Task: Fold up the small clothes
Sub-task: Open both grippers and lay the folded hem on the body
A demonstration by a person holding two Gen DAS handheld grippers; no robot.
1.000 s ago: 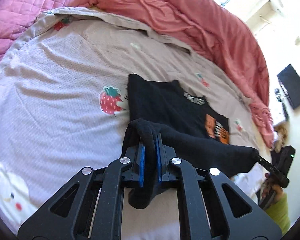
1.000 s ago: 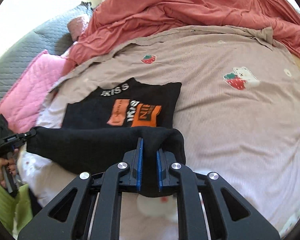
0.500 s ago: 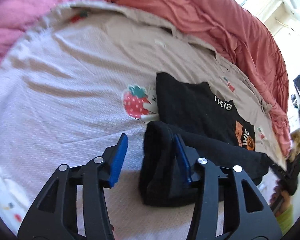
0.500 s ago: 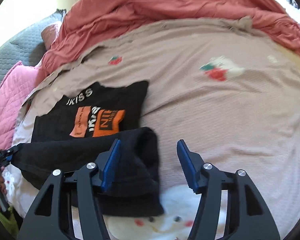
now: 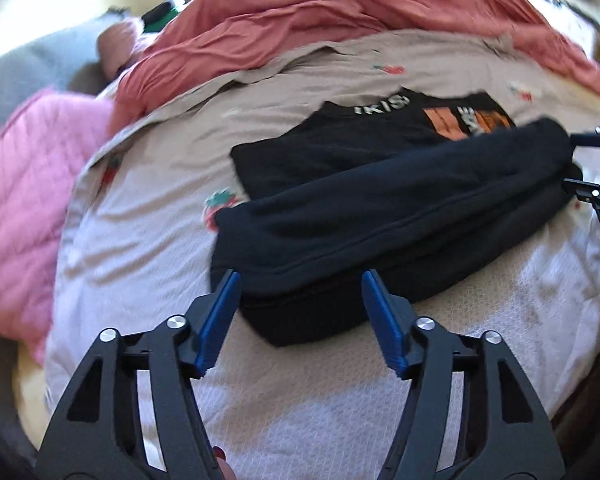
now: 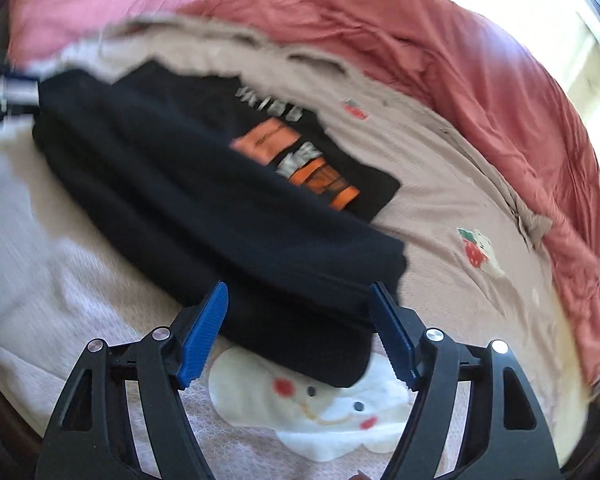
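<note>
The black shirt (image 5: 380, 208) lies on the bed (image 5: 148, 216), its near part doubled over toward the orange print. Soft, light and limp, it should sag unless pinched at both ends of the folded edge. The left hand-held gripper (image 5: 300, 320) and right hand-held gripper (image 6: 300, 332) have just been opening; each stands wide and empty at the near hem.
</note>
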